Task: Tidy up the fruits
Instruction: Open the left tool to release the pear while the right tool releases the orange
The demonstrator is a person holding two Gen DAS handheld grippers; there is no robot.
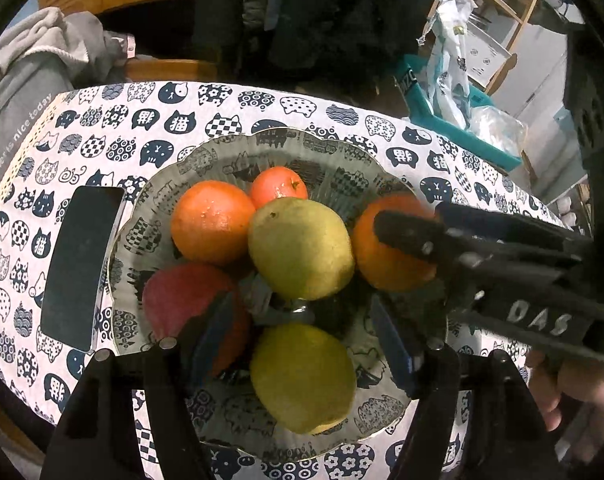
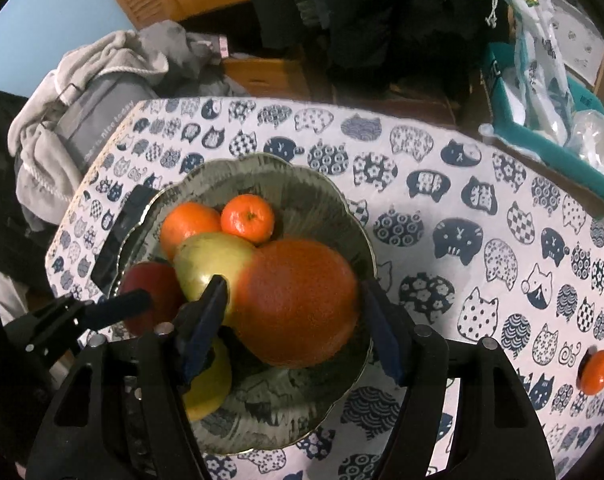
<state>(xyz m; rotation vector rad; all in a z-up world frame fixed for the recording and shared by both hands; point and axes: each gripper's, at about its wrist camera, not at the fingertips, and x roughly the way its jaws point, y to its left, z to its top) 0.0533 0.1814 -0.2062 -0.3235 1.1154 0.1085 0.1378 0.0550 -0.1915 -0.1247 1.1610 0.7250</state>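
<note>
Straddling a large orange (image 2: pixel 298 300), the right tool (image 2: pixel 298 320) has its two blue-padded fingers (image 2: pixel 206 320) spread to either side of the fruit over the glass bowl (image 2: pixel 322 200); the right pad sits just beside the orange's skin, and whether the left pad presses on it cannot be told, so a firm grip is unclear. The left tool (image 1: pixel 298 340) hangs over the near part of the same bowl with its fingers released and wide apart, a yellow-green pear (image 1: pixel 302 376) lying between them without touching either. In the left wrist view the bowl also holds a second pear (image 1: pixel 300 246) at the middle, a red apple (image 1: pixel 182 300) at the left, an orange (image 1: pixel 212 220) beyond it, and a small mandarin (image 1: pixel 278 186) at the far side. A dark phone (image 1: pixel 82 268) lies just left of the bowl. One more mandarin (image 2: pixel 596 372) sits alone on the cat-print desk (image 2: pixel 462 200), well to the right.
</note>
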